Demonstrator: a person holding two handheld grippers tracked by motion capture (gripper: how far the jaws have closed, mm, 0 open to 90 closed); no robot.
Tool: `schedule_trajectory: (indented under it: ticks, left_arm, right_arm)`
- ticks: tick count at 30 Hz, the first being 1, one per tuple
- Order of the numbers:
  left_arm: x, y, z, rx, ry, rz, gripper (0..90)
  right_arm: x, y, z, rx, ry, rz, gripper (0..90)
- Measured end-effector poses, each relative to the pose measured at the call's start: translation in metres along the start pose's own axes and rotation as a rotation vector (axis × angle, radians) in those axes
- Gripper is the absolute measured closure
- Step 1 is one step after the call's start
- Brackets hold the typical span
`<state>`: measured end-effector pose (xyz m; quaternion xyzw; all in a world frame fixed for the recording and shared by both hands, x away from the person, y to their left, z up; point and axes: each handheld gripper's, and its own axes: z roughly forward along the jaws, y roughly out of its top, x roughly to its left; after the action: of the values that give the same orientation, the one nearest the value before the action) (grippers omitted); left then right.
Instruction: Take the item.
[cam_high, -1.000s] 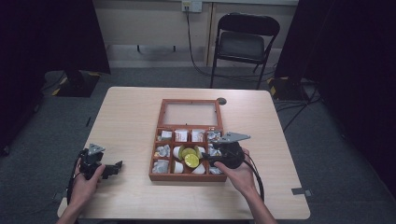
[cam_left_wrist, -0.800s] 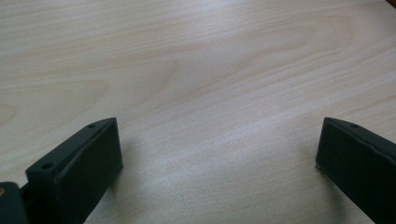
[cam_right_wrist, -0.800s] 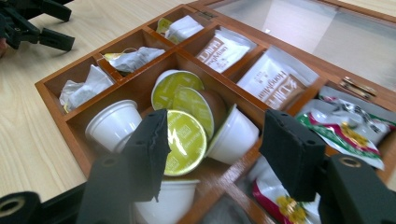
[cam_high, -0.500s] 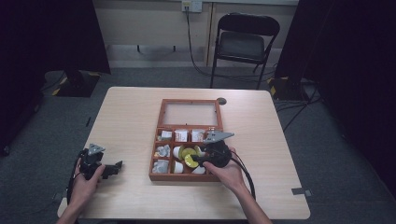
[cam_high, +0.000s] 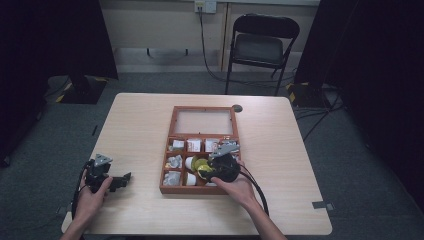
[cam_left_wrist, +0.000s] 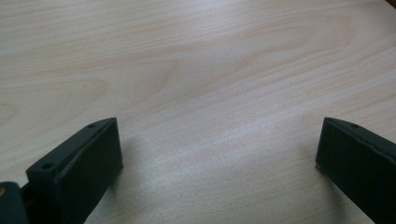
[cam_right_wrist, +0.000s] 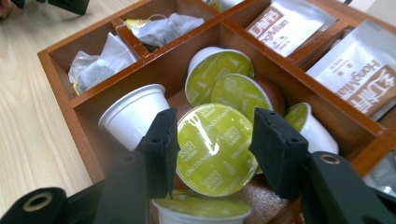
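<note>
Fingers (cam_right_wrist: 161, 149) of your right gripper (cam_right_wrist: 212, 149) straddle a green-lidded capsule (cam_right_wrist: 215, 149) in the wooden box (cam_right_wrist: 60, 74); squeeze its sides evenly, while your left gripper (cam_left_wrist: 215, 158) rests spread apart.

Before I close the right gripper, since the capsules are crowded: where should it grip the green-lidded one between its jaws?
Grip the capsule across its round rim, from above, lid facing the right gripper. The open jaws already flank it; neighbouring capsules leave little room elsewhere.
</note>
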<state>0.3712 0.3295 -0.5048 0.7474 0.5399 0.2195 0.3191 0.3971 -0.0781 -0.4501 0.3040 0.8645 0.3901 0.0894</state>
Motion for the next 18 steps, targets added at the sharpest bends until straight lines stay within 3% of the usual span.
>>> schedule_trajectory:
  ticks: [18]
  left_arm:
    - [-0.0004, -0.0002, -0.0003, -0.001, 0.0, 0.0, 0.0]
  right_arm:
    - [0.0011, 0.0004, 0.007, 0.044, -0.006, 0.015, 44.0]
